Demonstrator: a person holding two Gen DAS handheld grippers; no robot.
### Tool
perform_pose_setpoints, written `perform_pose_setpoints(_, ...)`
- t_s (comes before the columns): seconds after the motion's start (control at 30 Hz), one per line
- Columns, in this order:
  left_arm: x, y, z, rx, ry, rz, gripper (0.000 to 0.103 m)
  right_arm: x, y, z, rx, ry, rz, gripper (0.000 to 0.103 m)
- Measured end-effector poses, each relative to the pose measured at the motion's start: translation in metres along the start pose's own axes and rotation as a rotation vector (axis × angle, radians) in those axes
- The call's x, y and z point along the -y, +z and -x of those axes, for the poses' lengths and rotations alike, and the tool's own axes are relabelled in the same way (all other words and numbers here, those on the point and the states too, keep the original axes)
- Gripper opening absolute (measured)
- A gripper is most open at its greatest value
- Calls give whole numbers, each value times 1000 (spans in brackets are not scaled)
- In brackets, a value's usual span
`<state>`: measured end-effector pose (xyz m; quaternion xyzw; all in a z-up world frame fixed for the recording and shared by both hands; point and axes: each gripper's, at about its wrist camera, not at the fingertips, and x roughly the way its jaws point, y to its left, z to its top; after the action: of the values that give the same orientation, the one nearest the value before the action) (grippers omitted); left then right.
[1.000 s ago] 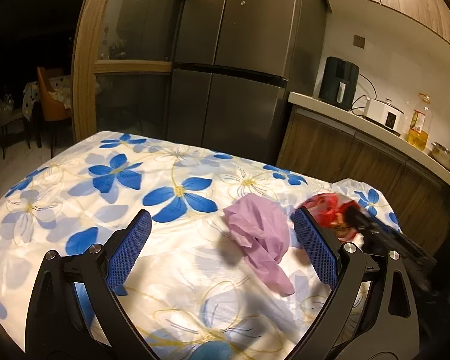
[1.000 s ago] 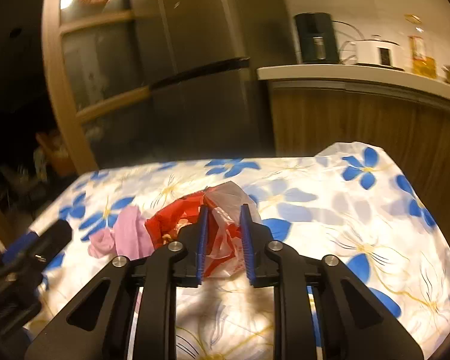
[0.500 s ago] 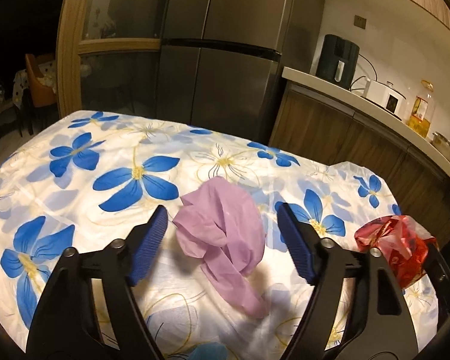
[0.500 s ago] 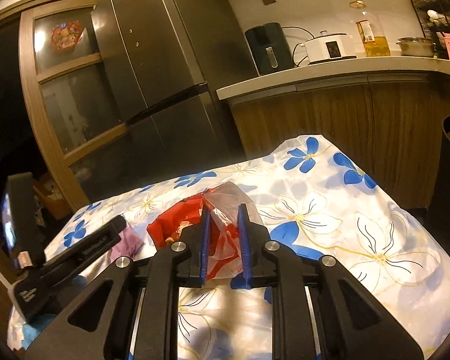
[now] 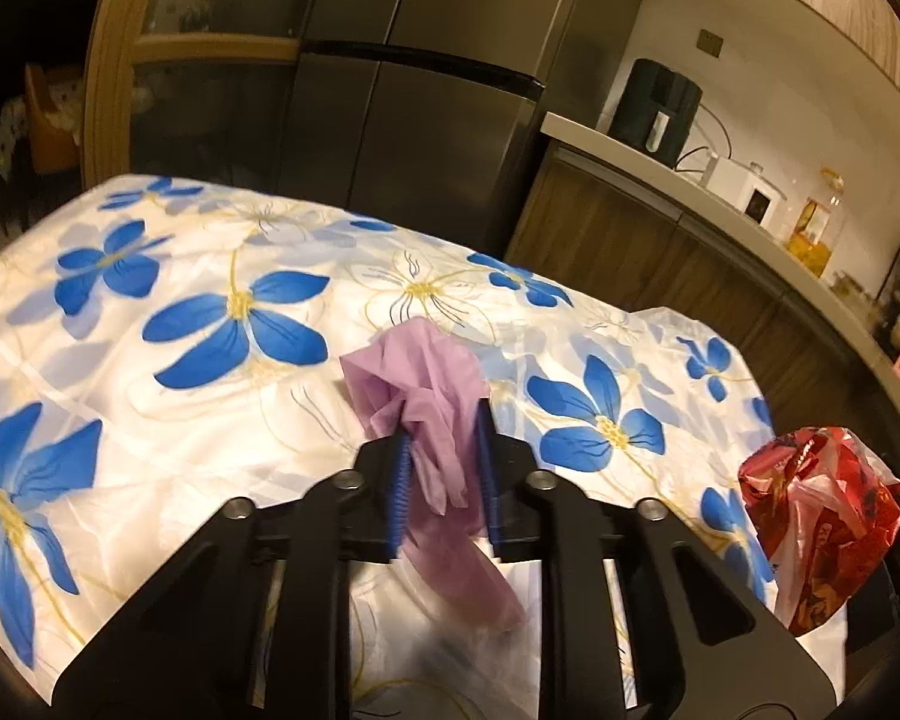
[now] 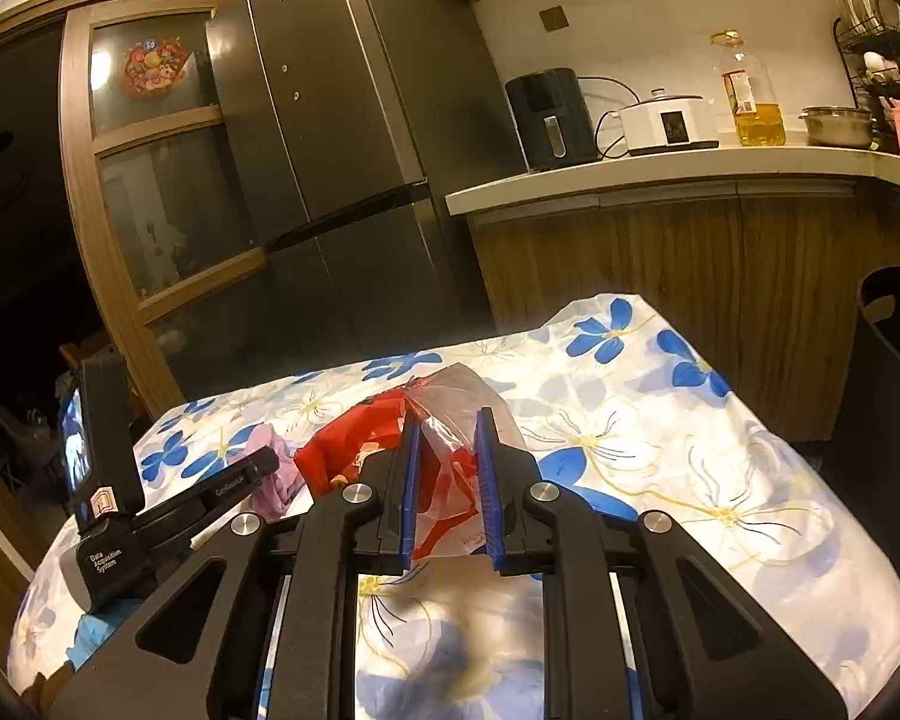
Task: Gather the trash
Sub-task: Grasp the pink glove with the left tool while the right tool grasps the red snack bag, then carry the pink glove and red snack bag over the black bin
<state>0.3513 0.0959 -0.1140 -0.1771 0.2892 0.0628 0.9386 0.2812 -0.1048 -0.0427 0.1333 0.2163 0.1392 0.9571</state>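
Observation:
A crumpled purple plastic bag (image 5: 414, 360) lies on the table's flowered cloth (image 5: 150, 450). My left gripper (image 5: 441, 426) has its jaws closing, and the blue pads press on the bag's middle while its tail hangs below them. The same purple bag (image 6: 273, 483) shows at the left of the right wrist view. My right gripper (image 6: 448, 420) is shut on a red and clear plastic bag (image 6: 342, 450), held just above the cloth. In the left wrist view that red bag (image 5: 822, 498) sits at the table's right end.
A tall black bin (image 6: 894, 360) stands on the floor past the table's right end. Behind the table are a dark fridge (image 6: 342, 150) and a counter (image 6: 660, 177) with appliances and an oil bottle. The left gripper's body (image 6: 168, 516) is low at the left.
The left jaws have gone from wide open to pinching the purple bag, after the gripper moved forward and down over it. The right gripper has carried the red bag toward the table's right end.

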Motion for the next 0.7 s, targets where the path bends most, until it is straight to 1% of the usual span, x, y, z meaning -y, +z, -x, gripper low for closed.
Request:
perform_pose_setpoints(0.1, -7, -1, 3, -7, -40, 37, 7, 1, 2, 10, 8, -5, 10, 19)
perform_pose_setpoints(0.17, -11, -3, 7, -13, -75, 64, 6, 2, 2, 15, 9, -7, 16, 19)
perform_pose_setpoints(0.23, -11, -5, 12, -10, -85, 71, 5, 3, 2, 19, 8, -11, 21, 19)
perform_pose_setpoints(0.43, -5, -16, 42, 13, -85, 64, 3, 9, 4, 34, 12, -14, 24, 19)
perform_pose_setpoints(0.6, 15, -26, 77, 43, -62, 27, 3, 14, 6, 51, 22, -13, 33, 19)
perform_pose_setpoints(0.7, 27, -30, 98, 62, -68, 16, 3, 18, 6, 63, 30, -16, 39, 19)
